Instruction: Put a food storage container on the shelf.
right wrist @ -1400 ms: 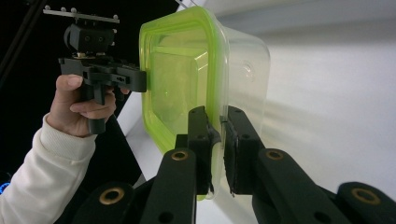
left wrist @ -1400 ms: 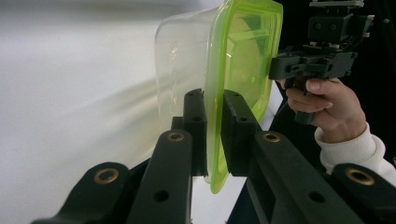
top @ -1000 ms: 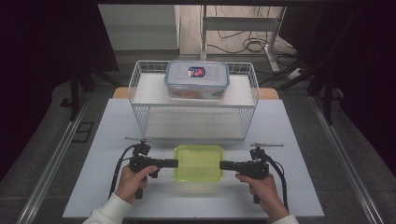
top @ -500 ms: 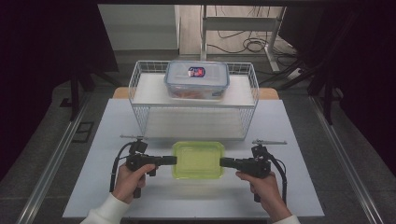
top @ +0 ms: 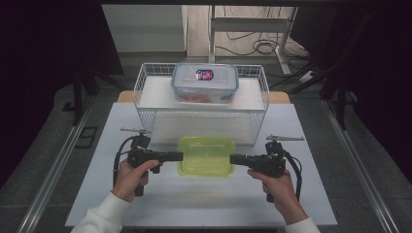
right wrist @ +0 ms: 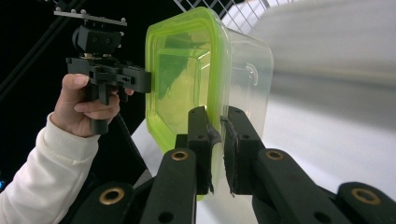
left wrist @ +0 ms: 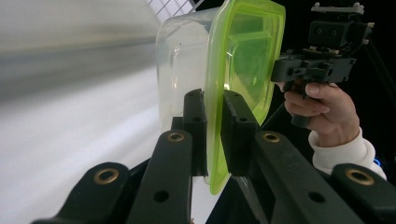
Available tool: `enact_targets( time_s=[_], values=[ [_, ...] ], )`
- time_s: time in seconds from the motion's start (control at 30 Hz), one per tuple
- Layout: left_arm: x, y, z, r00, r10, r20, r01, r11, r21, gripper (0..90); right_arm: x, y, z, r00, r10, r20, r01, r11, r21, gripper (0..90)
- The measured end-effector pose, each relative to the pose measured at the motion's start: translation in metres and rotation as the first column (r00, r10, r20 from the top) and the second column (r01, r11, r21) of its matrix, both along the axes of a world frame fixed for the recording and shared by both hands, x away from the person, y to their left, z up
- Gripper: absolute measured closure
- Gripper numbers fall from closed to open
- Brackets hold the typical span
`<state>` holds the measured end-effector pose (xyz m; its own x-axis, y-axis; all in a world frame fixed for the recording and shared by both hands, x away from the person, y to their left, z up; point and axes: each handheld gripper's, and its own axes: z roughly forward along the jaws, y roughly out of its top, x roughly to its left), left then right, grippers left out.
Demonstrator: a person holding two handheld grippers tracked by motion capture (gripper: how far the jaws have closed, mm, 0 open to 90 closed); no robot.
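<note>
A clear plastic container with a lime-green lid (top: 206, 155) hangs level just above the white table, between the two grippers. My left gripper (top: 180, 156) is shut on the lid's left rim, and my right gripper (top: 232, 158) is shut on its right rim. In the left gripper view the jaws (left wrist: 212, 100) pinch the green edge of the container (left wrist: 243, 51), with the other gripper (left wrist: 317, 65) and its hand beyond it. The right gripper view mirrors this: the jaws (right wrist: 215, 116) clamp the rim of the container (right wrist: 187, 70), and the left gripper (right wrist: 112, 74) holds the far side.
A white wire basket (top: 145, 97) stands behind the container on the table (top: 194, 204). On its upper shelf sits a clear box with a blue-edged lid (top: 205, 82). Dark floor and metal rails flank the table.
Both grippers have risen together with the green-lidded container still gripped between them; it now sits higher in the high view, closer to the basket front.
</note>
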<state>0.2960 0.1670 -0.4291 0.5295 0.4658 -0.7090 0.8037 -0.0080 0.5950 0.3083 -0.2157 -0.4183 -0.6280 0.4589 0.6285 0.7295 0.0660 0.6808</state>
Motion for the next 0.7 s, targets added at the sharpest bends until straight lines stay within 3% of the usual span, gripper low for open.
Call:
enact_targets(
  time_s=[0.13,0.43,0.7],
  values=[
    [0.003,0.000,0.016,0.9999,-0.001,0.014,0.001,0.9999,-0.017,81.8,0.001,-0.001,0.017,0.9996,0.013,0.026,-0.013,0.9999,0.001,81.7],
    [0.012,-0.001,0.047,0.9987,-0.007,0.051,0.007,1.0000,-0.005,81.7,0.009,-0.002,0.045,0.9981,0.013,0.060,-0.013,0.9999,0.008,81.7],
    [0.022,0.003,0.072,0.9973,-0.008,0.073,0.010,0.9997,-0.023,81.7,0.019,0.000,0.074,0.9959,0.025,0.087,-0.026,0.9996,0.009,81.8]
  ],
)
